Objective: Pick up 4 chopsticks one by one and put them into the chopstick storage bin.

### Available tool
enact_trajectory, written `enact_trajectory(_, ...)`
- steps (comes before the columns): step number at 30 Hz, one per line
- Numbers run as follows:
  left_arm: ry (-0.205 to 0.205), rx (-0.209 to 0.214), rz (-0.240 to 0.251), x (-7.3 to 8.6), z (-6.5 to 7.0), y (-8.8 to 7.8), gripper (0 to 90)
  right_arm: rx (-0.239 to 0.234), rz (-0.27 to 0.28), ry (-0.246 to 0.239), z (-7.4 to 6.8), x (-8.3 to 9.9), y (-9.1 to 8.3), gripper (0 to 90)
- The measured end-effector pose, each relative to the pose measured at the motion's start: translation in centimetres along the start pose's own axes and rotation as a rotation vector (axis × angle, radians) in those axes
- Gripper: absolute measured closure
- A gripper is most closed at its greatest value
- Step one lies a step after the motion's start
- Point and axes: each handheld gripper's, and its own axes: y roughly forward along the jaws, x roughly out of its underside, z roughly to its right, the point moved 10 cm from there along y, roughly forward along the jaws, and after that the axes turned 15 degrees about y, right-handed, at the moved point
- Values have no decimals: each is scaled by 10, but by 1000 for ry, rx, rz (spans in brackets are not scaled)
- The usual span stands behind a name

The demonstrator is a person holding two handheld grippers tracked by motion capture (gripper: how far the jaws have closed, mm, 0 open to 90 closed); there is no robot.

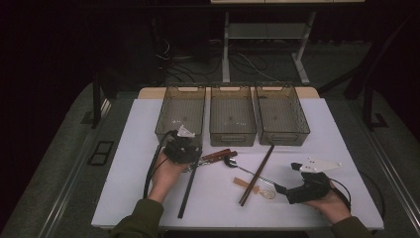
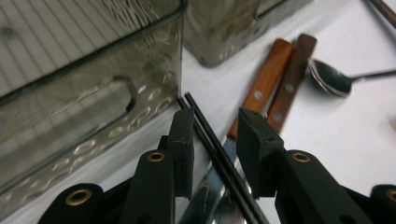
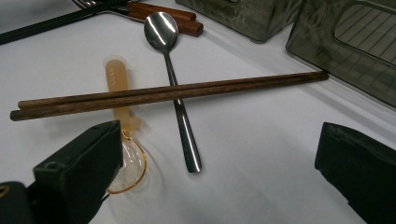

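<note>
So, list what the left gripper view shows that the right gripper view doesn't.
Left gripper view, not the right: the left gripper, jaws astride the black chopsticks without pressing them, over a steel blade. Right gripper view, not the left: brown chopsticks lying across the metal spoon and the amber spoon. Both: black chopsticks, metal spoon, wooden handles, bins.

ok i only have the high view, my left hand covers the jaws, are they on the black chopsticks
observer: Not gripping. The left gripper has its jaws either side of the black chopsticks, with gaps at both pads.
operator: anything under them
observer: A shiny blade lies beneath, beside two wooden handles.
operator: and the right jaws
observer: The right gripper is wide open and empty, facing brown chopsticks that lie across a metal spoon and a clear spoon.
</note>
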Motion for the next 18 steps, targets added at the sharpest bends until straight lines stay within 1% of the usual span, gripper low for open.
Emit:
enact_trajectory(1, 0, -5, -10, 0, -1, 3, 667, 0, 0, 0, 0, 0, 0, 12)
enact_trajectory(4, -19, -8, -20, 1, -4, 10, 673, -2, 0, 1, 0, 0, 0, 12)
enact_trajectory(7, -35, -12, -23, 1, -7, 15, 686, -2, -1, -1, 0, 0, 0, 12)
enact_trajectory(11, -42, -15, -25, 0, -8, 18, 698, -4, 1, -3, -1, 0, 0, 12)
enact_trajectory(16, -24, -30, -55, 2, -6, 22, 698, -4, 1, -3, -1, 0, 0, 12)
enact_trajectory(18, -25, -27, -52, 2, -5, 23, 697, -4, 0, -4, -1, 0, 0, 12)
